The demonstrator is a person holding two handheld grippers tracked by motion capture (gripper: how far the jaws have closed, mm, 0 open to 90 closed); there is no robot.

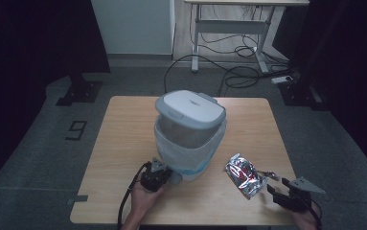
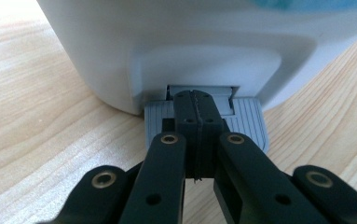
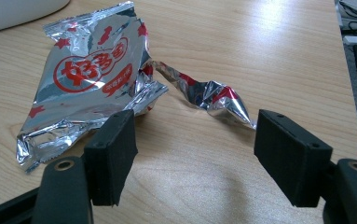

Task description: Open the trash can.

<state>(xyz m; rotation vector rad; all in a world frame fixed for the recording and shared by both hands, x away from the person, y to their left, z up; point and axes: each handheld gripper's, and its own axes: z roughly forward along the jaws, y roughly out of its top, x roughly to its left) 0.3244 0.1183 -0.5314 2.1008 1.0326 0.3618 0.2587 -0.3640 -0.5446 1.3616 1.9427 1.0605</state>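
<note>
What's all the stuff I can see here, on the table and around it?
Bin: one, white with a grey lid and a bag liner, mid-table.
Pedal: one, grey, ribbed, at the bin's base, under the left tongs' tips.
Wrapper: one, silver foil with red print, crumpled, lying right of the bin.
Table: one, light wood.
Desk: one, white-legged, at the back of the room.
Cables: several, black, on the floor under the desk.
Left tongs: black, shut, tips on the pedal.
Right tongs: black, open, near the wrapper's twisted end.
</note>
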